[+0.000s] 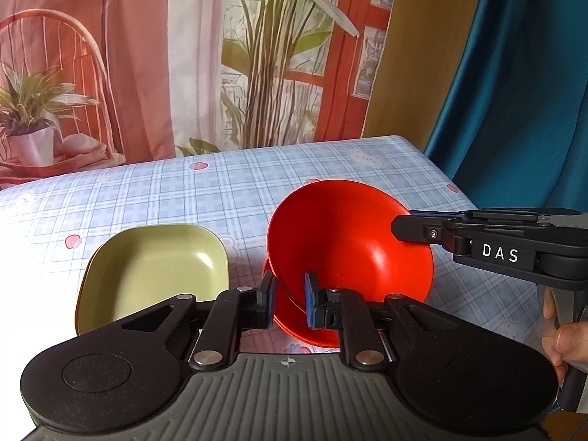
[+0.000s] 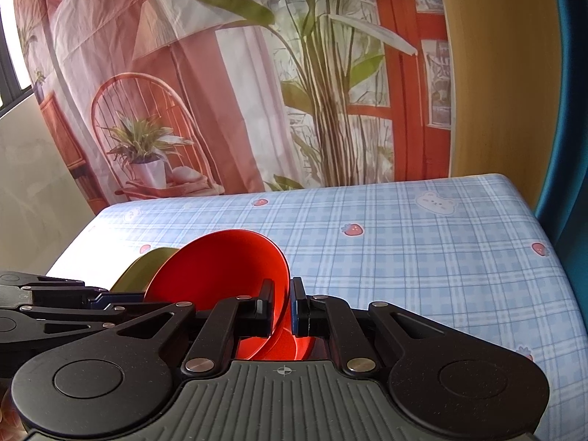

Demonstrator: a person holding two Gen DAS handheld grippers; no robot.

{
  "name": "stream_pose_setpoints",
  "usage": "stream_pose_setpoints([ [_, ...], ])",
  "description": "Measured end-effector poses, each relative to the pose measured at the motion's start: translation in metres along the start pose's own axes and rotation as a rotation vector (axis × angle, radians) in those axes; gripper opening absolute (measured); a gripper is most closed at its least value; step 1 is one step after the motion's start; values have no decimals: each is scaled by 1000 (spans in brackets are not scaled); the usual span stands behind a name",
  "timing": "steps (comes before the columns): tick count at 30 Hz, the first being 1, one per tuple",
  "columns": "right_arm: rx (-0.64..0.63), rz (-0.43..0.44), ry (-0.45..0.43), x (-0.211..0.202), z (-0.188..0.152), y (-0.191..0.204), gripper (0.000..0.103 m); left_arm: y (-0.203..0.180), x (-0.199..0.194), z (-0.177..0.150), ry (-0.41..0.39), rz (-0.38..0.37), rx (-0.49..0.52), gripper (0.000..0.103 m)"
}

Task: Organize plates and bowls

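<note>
Nearest in the left wrist view, the left gripper point(image 1: 289, 299) has its jaws part-way open astride the lower rim of a tilted red bowl point(image 1: 349, 242); the blue pads stand a little off the plastic on either side, so it looks poised around the rim and not yet pinching it. Under that bowl lies a second red dish point(image 1: 294, 321), mostly covered, so whether it is a plate or another bowl cannot be told. The right gripper point(image 2: 283, 305) has its jaws drawn in tight on the bowl's opposite rim, holding it tipped up on edge above the red dish. Just beside the red pieces to the left sits a green square plate point(image 1: 154, 272), seemingly stacked on a yellowish piece of which only an edge shows. All of it rests near the front of the table point(image 1: 183, 191), covered in a blue checked cloth. The step in hand appears to be seating the red bowl onto the red dish; the next move likely calls for levelling the bowl, lowering it centred, then easing the right jaws apart. Beyond the table hangs a printed backdrop point(image 1: 183, 55). The person's hand point(image 1: 562, 334) is cut off at the frame edge.
</note>
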State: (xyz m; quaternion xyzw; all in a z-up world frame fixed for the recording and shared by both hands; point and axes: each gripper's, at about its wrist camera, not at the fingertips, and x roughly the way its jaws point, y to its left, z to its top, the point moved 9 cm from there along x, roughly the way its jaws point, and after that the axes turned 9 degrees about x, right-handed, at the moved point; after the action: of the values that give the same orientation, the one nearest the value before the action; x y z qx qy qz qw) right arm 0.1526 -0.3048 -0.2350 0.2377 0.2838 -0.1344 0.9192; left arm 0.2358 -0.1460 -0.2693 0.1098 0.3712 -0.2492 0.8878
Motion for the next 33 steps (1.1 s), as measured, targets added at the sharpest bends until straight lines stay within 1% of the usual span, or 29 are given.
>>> stream_pose_setpoints([
  [8,15,-11,28,13,-11,-9,8,-1,13,-8,22,5,8,17],
  [15,19,-14,41,25,-15,-16,8,-1,25,-10,45,11,16,17],
  [26,9,-30,59,39,-20,-26,8,-1,37,-13,65,1,33,17],
  [29,11,-31,58,41,-20,-27,9,-2,37,-13,62,9,44,17],
  [33,11,-31,59,41,-20,-27,12,0,36,-14,59,14,40,18],
])
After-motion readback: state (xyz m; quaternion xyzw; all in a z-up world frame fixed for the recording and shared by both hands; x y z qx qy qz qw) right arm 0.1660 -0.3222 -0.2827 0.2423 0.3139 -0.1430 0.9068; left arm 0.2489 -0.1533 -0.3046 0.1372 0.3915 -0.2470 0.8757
